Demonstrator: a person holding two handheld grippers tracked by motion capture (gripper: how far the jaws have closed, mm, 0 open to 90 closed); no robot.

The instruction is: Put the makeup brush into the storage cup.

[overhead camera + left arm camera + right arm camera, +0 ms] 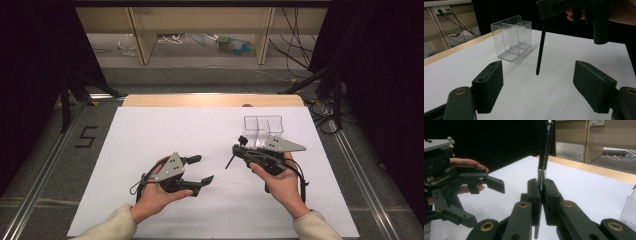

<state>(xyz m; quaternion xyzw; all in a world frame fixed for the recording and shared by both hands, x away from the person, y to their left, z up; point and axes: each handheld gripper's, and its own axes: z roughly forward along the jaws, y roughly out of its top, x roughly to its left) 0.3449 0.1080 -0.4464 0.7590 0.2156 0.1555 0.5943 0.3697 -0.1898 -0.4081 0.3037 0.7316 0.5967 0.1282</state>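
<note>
High view: pen (230,161) tip-down, near-vertical.

A white sheet (165,130) covers a wooden table (210,100). Black curtains (30,60) flank it. Beyond, wooden shelving (145,35) stands on grey floor (200,72), with loose cables (295,45).

The clear box (263,129) stands on the table (150,130), just behind the right claw (239,145), the left claw (200,169) well apart.

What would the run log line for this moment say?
right claw: shut on black pen | left claw: open, holding nothing | clear plastic holder: upright on white table, beyond right claw
</note>
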